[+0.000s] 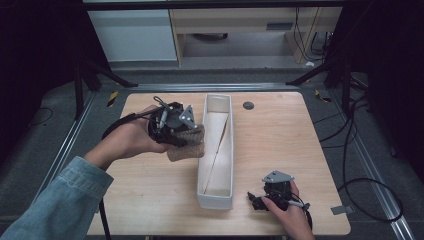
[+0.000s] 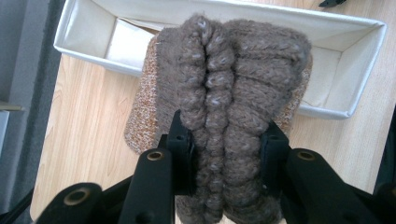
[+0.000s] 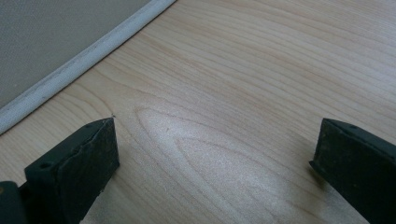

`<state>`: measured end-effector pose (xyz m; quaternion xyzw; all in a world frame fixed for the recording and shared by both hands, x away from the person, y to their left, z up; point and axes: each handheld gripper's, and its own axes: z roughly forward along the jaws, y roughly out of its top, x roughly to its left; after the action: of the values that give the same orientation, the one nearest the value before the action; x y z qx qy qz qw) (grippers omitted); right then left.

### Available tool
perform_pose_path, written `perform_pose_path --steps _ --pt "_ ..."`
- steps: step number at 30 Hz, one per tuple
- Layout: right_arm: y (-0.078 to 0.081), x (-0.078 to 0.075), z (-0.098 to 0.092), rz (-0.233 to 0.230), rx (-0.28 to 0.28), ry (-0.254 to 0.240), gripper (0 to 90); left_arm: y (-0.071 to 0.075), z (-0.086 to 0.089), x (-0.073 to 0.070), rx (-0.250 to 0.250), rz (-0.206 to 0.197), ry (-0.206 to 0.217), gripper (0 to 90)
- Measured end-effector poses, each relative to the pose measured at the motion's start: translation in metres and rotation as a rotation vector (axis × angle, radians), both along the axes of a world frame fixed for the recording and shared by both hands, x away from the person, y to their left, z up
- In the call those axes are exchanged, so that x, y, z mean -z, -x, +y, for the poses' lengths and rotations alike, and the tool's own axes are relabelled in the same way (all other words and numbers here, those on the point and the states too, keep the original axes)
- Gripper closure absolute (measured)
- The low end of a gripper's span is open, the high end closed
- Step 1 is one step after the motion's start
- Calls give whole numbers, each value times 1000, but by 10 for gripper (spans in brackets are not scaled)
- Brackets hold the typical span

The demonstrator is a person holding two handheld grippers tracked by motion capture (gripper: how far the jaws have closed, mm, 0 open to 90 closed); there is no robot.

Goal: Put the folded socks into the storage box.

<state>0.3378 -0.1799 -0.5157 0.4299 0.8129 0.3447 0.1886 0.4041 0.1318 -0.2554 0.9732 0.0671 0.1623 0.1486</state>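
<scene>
A brown knitted cloth, folded into thick ribs [image 2: 233,88], hangs over the left rim of a long white fabric box [image 1: 216,150]. My left gripper [image 1: 186,131] is shut on that cloth [image 1: 187,145], and its two black jaws pinch the folds from both sides in the left gripper view [image 2: 229,154]. The box [image 2: 355,70] lies just behind the cloth there. My right gripper [image 1: 257,200] rests low on the table near the front right, beside the box's near end. Its jaws stand wide apart over bare wood [image 3: 210,154] with nothing between them.
The wooden table [image 1: 280,140] has a small dark round disc [image 1: 248,105] near its back edge. The box's pale wall [image 3: 56,46] runs along the upper left of the right gripper view. Black stands and cables [image 1: 350,150] flank the table on the floor.
</scene>
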Motion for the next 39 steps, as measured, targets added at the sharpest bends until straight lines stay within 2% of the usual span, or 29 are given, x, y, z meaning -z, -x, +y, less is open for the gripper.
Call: perform_pose_path --steps 21,33,39 --pt "0 0 0 2 -1 -2 4 12 -41 1 70 -3 -7 649" --pt "0 0 0 3 0 -4 4 25 -64 12 119 14 -7 648" --pt "0 0 0 1 0 -2 4 33 -74 23 136 43 -8 648"
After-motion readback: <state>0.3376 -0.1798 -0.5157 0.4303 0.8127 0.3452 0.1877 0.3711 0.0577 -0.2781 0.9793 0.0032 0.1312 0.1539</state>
